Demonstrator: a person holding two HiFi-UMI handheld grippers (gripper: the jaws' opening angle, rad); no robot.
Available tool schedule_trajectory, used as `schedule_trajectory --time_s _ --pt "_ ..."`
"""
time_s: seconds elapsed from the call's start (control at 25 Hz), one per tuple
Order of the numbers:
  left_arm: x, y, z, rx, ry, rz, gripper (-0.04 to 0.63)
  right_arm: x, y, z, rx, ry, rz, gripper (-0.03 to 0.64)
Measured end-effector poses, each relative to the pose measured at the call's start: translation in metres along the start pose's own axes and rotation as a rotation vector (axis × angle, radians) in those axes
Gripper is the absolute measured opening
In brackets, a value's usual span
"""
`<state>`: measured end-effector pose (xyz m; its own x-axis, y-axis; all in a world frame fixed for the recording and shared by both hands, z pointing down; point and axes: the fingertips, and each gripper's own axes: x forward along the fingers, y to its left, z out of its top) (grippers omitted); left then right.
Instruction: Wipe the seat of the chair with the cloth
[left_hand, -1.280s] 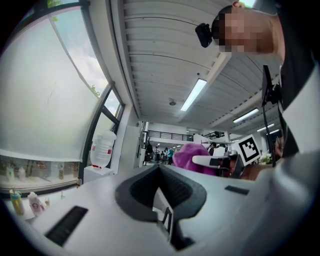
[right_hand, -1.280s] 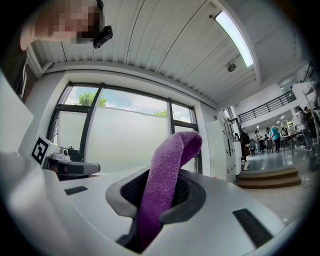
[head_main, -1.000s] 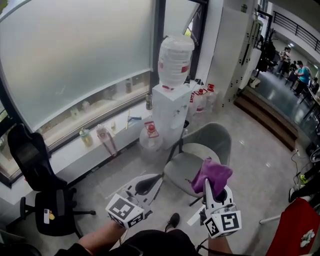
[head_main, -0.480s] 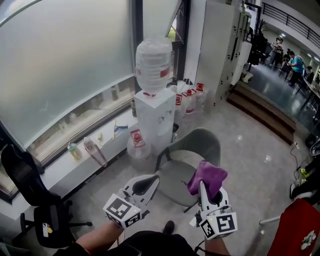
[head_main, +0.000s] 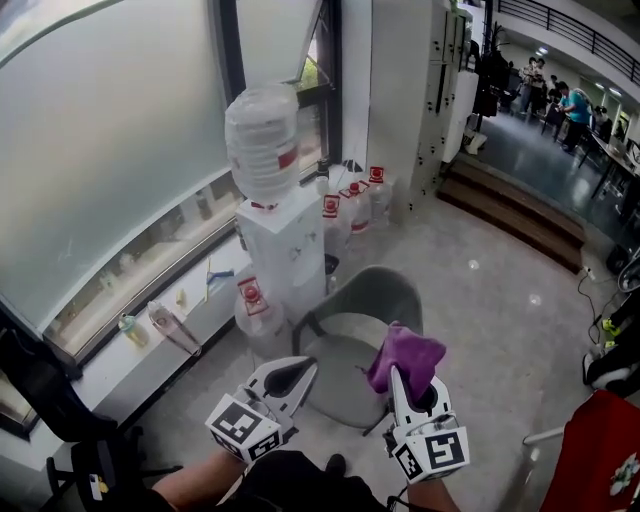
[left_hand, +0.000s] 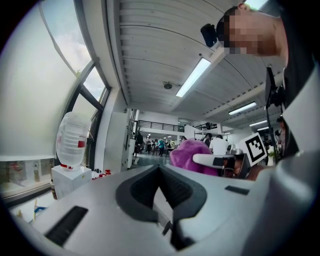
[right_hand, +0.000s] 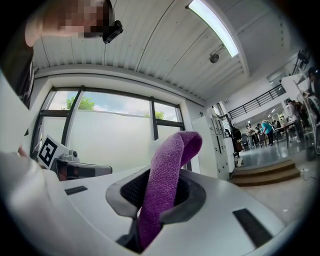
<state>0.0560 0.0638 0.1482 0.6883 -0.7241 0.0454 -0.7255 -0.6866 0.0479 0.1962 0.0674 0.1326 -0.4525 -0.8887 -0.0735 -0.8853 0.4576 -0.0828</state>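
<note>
A grey shell chair (head_main: 372, 300) stands on the floor in front of me, its seat (head_main: 340, 365) bare. My right gripper (head_main: 395, 372) is shut on a purple cloth (head_main: 404, 356), which sticks up above the seat's right side. In the right gripper view the purple cloth (right_hand: 167, 180) rises from between the closed jaws. To the left of the seat, my left gripper (head_main: 290, 378) is shut with nothing in it. The left gripper view shows its jaws closed, with the purple cloth (left_hand: 191, 155) beyond them.
A white water dispenser (head_main: 282, 250) with a large bottle (head_main: 262, 140) stands just behind the chair, spare bottles (head_main: 352, 205) beside it. A black office chair (head_main: 70, 440) is at lower left. Steps (head_main: 520, 215) rise at the right; a red item (head_main: 595, 455) lies lower right.
The head view has swung left and forward, so the chair and dispenser sit nearer the frame centre. Both grippers keep their hold and relative positions.
</note>
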Motion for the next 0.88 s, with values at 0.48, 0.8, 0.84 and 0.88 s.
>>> schedule_trajectory --time_s 0.48,0.8,0.84,0.88 --pt "0.032 0.043 0.001 -0.004 -0.016 -0.088 0.008 0.037 -0.016 -0.002 -0.022 0.012 -0.116 0.063" --pt "0.040 0.096 0.005 -0.010 -0.019 -0.165 0.008 0.076 -0.006 -0.001 -0.031 0.009 -0.217 0.063" --pt "0.041 0.100 0.005 -0.011 -0.018 -0.175 0.008 0.078 -0.006 -0.001 -0.031 0.008 -0.226 0.063" --pt "0.043 0.104 0.004 -0.011 -0.017 -0.186 0.008 0.080 -0.005 -0.001 -0.034 0.007 -0.236 0.063"
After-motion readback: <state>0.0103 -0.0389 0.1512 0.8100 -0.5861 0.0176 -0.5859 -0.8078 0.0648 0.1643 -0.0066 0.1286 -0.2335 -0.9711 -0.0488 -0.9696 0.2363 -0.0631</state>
